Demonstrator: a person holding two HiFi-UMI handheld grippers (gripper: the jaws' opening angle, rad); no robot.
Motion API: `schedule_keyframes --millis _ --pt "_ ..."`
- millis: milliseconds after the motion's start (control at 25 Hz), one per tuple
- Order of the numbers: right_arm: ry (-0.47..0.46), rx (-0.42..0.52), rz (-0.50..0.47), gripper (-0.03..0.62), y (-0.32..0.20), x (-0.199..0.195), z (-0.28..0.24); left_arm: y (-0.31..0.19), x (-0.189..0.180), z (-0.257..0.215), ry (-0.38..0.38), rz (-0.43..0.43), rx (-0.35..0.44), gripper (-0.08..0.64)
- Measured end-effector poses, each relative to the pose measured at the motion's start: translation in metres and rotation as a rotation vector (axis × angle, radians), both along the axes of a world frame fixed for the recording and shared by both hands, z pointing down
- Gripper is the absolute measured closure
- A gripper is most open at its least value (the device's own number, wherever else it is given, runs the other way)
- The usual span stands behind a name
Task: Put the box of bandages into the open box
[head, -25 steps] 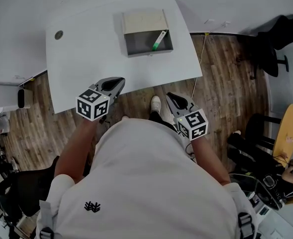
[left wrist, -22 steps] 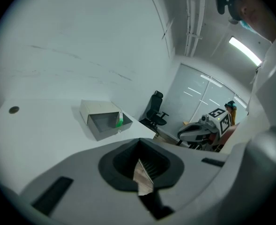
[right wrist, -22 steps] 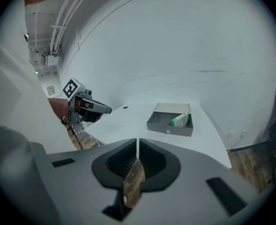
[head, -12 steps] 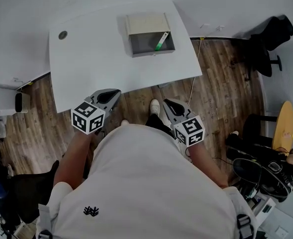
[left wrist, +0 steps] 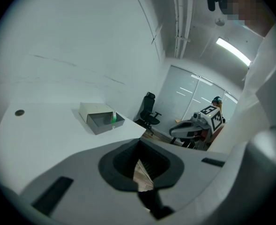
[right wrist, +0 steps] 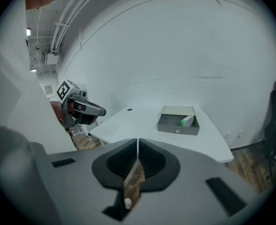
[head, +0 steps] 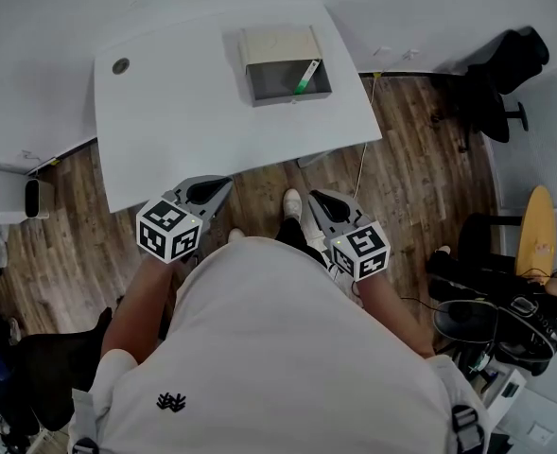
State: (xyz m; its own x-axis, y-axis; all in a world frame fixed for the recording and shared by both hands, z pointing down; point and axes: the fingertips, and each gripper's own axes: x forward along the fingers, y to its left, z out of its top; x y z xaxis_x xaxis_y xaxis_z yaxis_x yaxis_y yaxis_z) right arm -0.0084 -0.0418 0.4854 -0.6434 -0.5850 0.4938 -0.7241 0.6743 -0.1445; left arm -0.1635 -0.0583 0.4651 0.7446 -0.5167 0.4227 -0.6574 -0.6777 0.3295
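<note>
An open grey box (head: 283,80) with its pale lid folded back stands near the far edge of the white table (head: 183,112). The green-and-white box of bandages (head: 305,75) leans inside it against the right wall. It shows the same way in the left gripper view (left wrist: 113,118) and the right gripper view (right wrist: 188,121). My left gripper (head: 221,182) and right gripper (head: 319,198) hang close to my body over the wooden floor, off the table's near edge. Both are shut with nothing between the jaws, as each gripper's own view confirms (left wrist: 138,147) (right wrist: 138,145).
A small round grommet (head: 120,65) sits in the table's far left corner. A black office chair (head: 505,69) stands to the right, a thin cable (head: 365,154) hangs off the table's right edge, and my shoe (head: 291,200) is on the floor between the grippers.
Both grippers have drawn back a little from the table's near edge toward my body. The box and the bandages in it have not moved.
</note>
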Motion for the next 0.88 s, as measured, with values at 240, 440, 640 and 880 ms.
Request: schedule_keyframes --millis 240,440,640,880 --pt "0.003 0.000 0.000 0.581 0.008 -0.003 0.002 0.007 -0.003 0.001 -0.006 0.005 0.001 0.554" --pt "0.010 0.010 -0.011 0.583 0.011 -0.010 0.001 0.011 -0.009 0.003 -0.004 -0.004 0.002 0.554" --pt "0.023 0.020 -0.025 0.584 0.016 -0.015 -0.001 0.018 -0.012 0.004 0.002 -0.009 -0.001 0.554" --pt "0.035 0.022 -0.033 0.586 0.018 -0.017 -0.002 0.024 -0.015 0.007 0.009 -0.013 -0.011 0.554"
